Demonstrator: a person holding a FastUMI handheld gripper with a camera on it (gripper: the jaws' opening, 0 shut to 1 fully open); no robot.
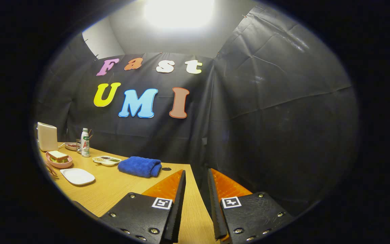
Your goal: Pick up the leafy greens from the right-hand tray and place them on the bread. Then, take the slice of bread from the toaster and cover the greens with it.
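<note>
Gripper view: the gripper (196, 189) hangs over the near right corner of the wooden table (120, 189), fingers parted with a narrow gap and nothing between them — released. Far to the left, a pink bowl (59, 164) holds the bread (58, 155) with a strip of leafy greens (59, 160) showing beneath the top slice. The toaster (47, 136) stands beyond it. Nearer lie a white tray (77, 176), a divided dish (106, 160), a bottle (85, 142) and a blue towel (140, 166) — all well apart from the fingers.
</note>
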